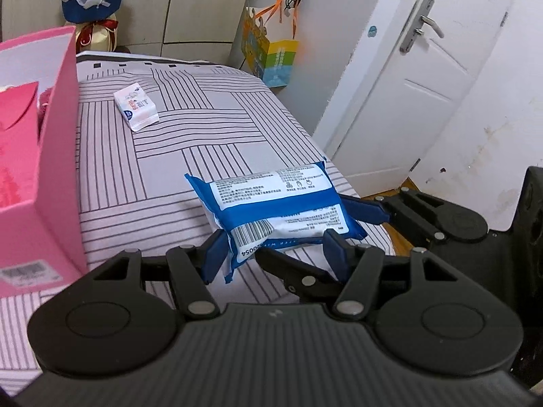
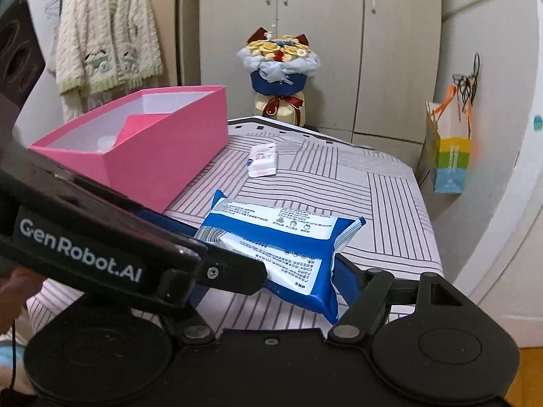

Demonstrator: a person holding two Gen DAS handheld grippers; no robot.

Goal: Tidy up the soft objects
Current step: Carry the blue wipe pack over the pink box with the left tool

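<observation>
Both claws, left (image 1: 273, 244) and right (image 2: 271, 271), pinching one blue-and-white wipes pack (image 1: 275, 203) above striped bed (image 1: 190, 142), beside pink box (image 2: 152, 159), small tissue packet (image 1: 136, 107) lying beyond.

left gripper (image 1: 271, 244): black linkages, blue jaws | right gripper (image 2: 268, 281): black, silver rivets, white "GenRobot.AI" lettering

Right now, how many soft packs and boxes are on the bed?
Blue wet-wipe pack: 1, held between both tools
Small white tissue pack: 1, lying on the bed
Pink box: 1
Total: 3
</observation>
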